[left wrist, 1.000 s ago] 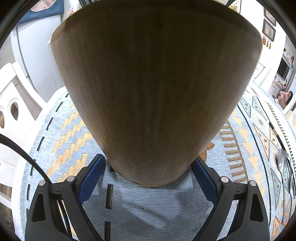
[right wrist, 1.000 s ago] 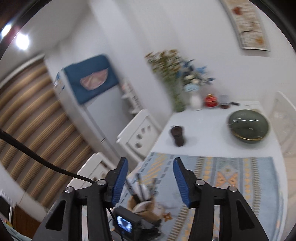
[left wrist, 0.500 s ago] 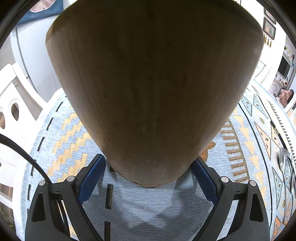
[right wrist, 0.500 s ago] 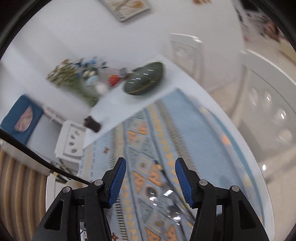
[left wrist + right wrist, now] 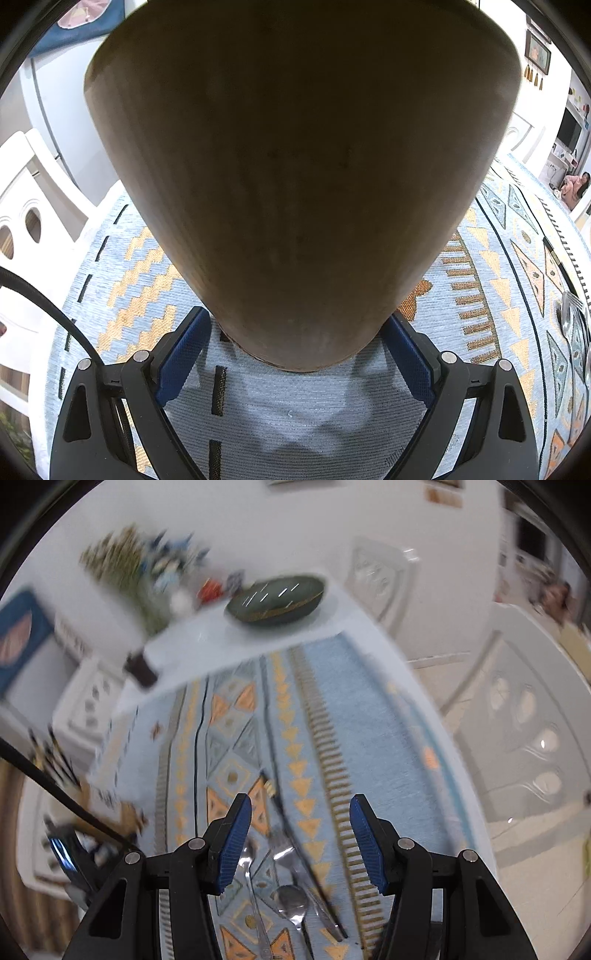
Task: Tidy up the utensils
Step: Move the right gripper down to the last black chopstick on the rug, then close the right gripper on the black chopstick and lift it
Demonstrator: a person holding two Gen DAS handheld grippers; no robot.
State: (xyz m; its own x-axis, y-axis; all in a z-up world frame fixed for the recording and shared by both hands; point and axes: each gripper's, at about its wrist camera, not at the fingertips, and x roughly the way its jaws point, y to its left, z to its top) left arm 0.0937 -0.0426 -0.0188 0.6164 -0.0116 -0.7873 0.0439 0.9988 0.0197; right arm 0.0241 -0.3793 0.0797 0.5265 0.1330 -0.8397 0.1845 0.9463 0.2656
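Utensils (image 5: 291, 897) lie loose on the patterned mat (image 5: 369, 716), just below and between the right claw's (image 5: 301, 843) blue pads: a clear-handled spoon near the left pad, a fork (image 5: 282, 853) at centre, a metal spoon (image 5: 292, 899) w/ bowl facing up, and a long dark stick-like piece (image 5: 295, 834) running diagonally away from the claw, prob. a chopstick or knife, too blurred to say. Right claw is about half open, nothing between the pads, pads not touching any utensil. View is motion-blurred.

Left claw (image 5: 293, 354) is closed around a wooden holder (image 5: 295, 166), pads pressing on both sides of its narrow base; holder stands on the mat and fills most of the left view. In the left view a fork's tines (image 5: 570, 310) show far to the claw's right at the mat edge.

Beyond the right claw, past the mat's far end on the white table (image 5: 207, 635): dark green bowl (image 5: 275, 600), small dark brown jar (image 5: 142, 670) off to the left, blurred flowers (image 5: 136, 561) further back. White chairs (image 5: 524, 716) to the claw's right. A black cable (image 5: 55, 786) crosses at its left.
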